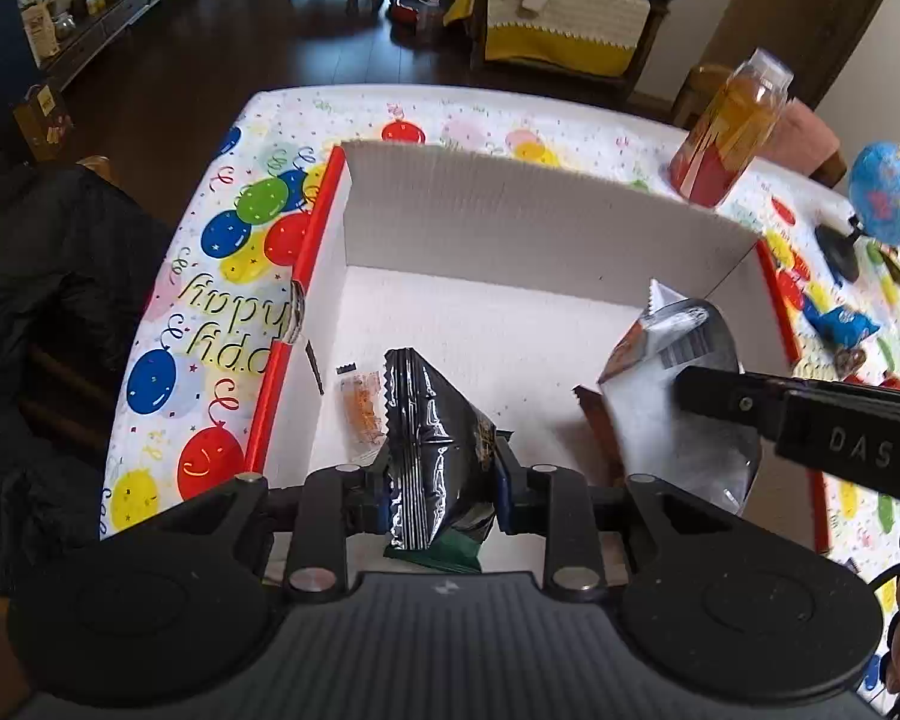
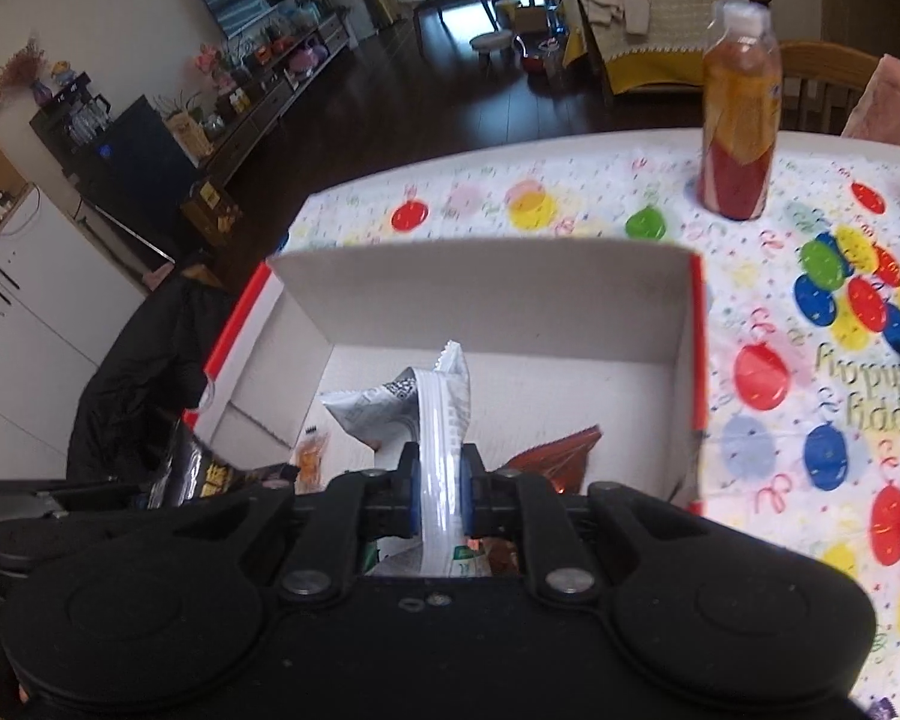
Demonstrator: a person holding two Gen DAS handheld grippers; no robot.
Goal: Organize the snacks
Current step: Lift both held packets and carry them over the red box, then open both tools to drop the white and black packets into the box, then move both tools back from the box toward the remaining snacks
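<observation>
While the left gripper (image 1: 444,483) pinches a crinkled black foil packet (image 1: 432,438), the right gripper (image 2: 438,501) clamps a silver packet (image 2: 444,420) by its ribbed seam. Both hang over the white corrugated box (image 1: 510,210), red-edged, containing one small orange sachet (image 1: 363,408) and one brown wrapper (image 2: 561,453). One bottle (image 2: 741,114) stands beyond on the balloon-print cloth (image 2: 768,450).

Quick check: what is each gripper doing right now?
Left gripper: closed on a black snack packet.
Right gripper: closed on a silver snack packet.
</observation>
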